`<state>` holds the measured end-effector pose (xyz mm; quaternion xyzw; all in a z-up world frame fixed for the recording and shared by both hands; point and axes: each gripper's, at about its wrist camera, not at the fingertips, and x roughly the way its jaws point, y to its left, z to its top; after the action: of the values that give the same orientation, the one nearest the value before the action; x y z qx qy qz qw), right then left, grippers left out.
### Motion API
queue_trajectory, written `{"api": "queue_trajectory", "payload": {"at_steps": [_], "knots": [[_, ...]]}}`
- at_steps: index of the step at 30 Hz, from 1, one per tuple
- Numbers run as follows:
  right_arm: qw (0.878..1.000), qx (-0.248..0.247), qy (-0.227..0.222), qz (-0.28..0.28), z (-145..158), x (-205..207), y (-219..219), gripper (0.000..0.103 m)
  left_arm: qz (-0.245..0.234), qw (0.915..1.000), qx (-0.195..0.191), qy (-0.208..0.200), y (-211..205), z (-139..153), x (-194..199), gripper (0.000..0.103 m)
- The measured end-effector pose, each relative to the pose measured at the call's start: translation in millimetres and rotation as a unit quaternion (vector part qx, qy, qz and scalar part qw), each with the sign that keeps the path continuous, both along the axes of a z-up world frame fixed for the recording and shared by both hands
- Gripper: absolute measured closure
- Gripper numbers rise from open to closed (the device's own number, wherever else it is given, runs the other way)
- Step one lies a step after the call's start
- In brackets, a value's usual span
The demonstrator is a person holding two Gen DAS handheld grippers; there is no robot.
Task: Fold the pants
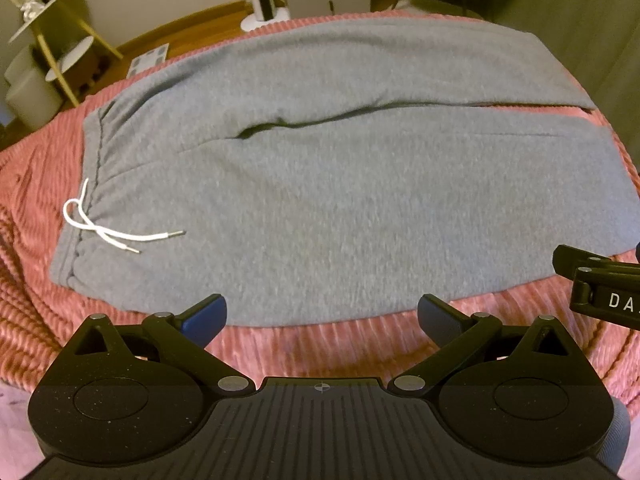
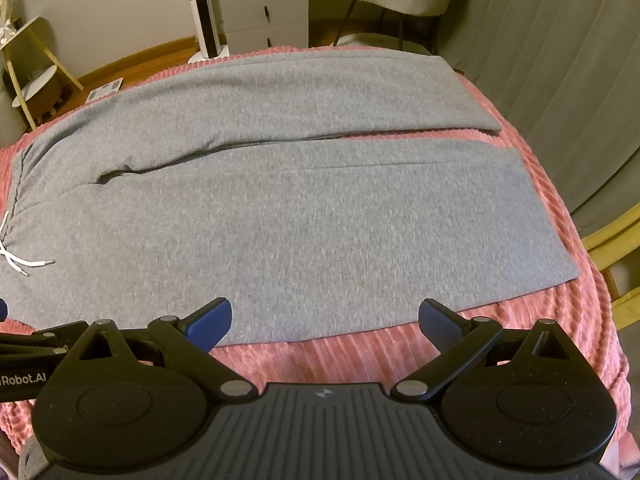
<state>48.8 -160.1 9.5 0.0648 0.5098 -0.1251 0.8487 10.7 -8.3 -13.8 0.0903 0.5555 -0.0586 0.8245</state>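
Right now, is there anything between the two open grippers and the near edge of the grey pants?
Nothing visible. The left gripper and right gripper have open jaws at the near edge of the pants, with only the pink blanket beneath them. The white drawstring lies off to the left.

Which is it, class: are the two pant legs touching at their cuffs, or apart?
Apart. In the right wrist view a strip of pink blanket shows between the far leg and the near leg at the cuffs.

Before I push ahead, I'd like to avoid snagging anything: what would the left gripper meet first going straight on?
Probably the near edge of the grey knit pants, lying flat on the pink ribbed blanket. The left gripper is open and empty; depth is unclear.
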Motion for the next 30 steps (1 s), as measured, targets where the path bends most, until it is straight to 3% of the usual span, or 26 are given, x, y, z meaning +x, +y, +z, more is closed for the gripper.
{"api": "queue_trajectory", "payload": {"at_steps": [30], "knots": [[1.0,-0.004,0.016,0.002,-15.3,10.5,1.5,0.003,0.007,0.9998,-0.006,0.019,3.7,-16.3,9.7,0.0]]}}
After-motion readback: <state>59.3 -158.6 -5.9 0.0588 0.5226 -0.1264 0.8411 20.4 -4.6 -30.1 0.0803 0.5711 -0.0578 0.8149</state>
